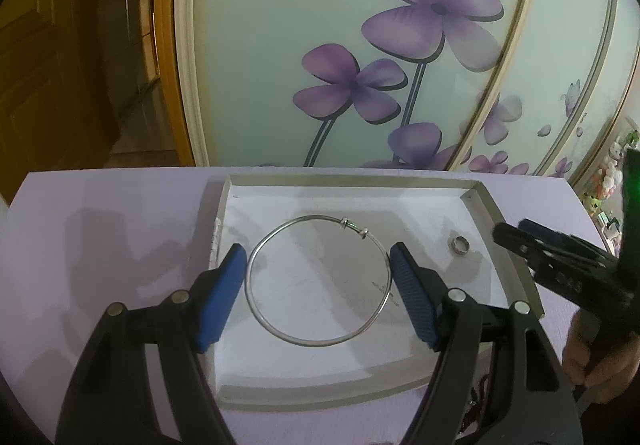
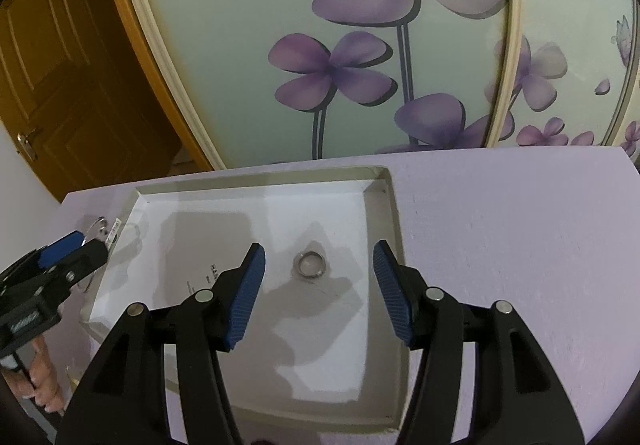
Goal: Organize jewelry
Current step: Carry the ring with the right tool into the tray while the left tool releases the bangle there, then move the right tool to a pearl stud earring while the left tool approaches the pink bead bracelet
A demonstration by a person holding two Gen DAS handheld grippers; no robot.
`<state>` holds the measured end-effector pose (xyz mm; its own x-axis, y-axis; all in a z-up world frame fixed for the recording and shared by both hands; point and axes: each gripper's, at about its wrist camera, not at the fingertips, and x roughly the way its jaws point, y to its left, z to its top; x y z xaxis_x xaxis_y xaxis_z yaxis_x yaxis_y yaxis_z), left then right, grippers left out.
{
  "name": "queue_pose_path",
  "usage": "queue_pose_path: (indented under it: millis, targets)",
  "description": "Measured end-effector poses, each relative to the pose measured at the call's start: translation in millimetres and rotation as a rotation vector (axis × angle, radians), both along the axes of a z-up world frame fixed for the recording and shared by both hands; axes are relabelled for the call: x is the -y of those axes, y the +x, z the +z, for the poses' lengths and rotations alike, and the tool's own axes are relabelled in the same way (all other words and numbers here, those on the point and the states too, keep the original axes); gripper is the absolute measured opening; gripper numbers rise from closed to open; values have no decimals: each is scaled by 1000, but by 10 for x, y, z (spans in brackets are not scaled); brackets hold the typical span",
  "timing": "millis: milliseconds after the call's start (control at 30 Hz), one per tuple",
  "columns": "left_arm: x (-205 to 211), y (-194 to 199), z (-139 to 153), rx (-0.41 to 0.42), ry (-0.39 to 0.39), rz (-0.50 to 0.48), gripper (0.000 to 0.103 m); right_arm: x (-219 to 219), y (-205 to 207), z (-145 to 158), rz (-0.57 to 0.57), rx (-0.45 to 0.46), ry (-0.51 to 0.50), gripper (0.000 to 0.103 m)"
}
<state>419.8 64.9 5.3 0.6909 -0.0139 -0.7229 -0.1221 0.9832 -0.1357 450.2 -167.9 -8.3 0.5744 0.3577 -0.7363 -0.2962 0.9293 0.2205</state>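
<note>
My left gripper [image 1: 317,247] is shut on a thin silver bangle [image 1: 316,343], with one blue pad on each side of the hoop. It holds the bangle over the left part of a shallow white tray [image 1: 344,181]. A small silver ring [image 2: 309,264] lies on the tray [image 2: 260,177] floor near the right wall. My right gripper [image 2: 319,245] is open just above the ring, which lies between and slightly ahead of the fingertips, untouched. The ring [image 1: 460,246] and the right gripper [image 1: 512,229] also show in the left wrist view. The left gripper [image 2: 92,241] shows at the tray's left wall.
The tray sits on a lilac tabletop [image 2: 500,245] with bare surface to its right. Dark red beads [image 1: 480,397] peek out by the tray's front right corner. A hand [image 1: 592,357] grips the right tool. A flowered panel [image 1: 360,65] stands behind and a wooden door [image 2: 60,85] at the left.
</note>
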Motion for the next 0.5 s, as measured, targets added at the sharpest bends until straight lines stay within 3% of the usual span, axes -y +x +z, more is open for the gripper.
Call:
queue_pose_path:
  millis: [200, 267, 500]
  targets:
    - [-7, 107, -1, -12, -16, 14, 75, 78, -71, -18, -11, 5, 7, 58]
    - [-45, 75, 37, -7, -44, 12, 86, 107, -122, -4, -13, 9, 7, 58]
    - [-283, -551, 319, 80, -107, 32, 89, 314, -672, 244, 6, 68, 58, 58]
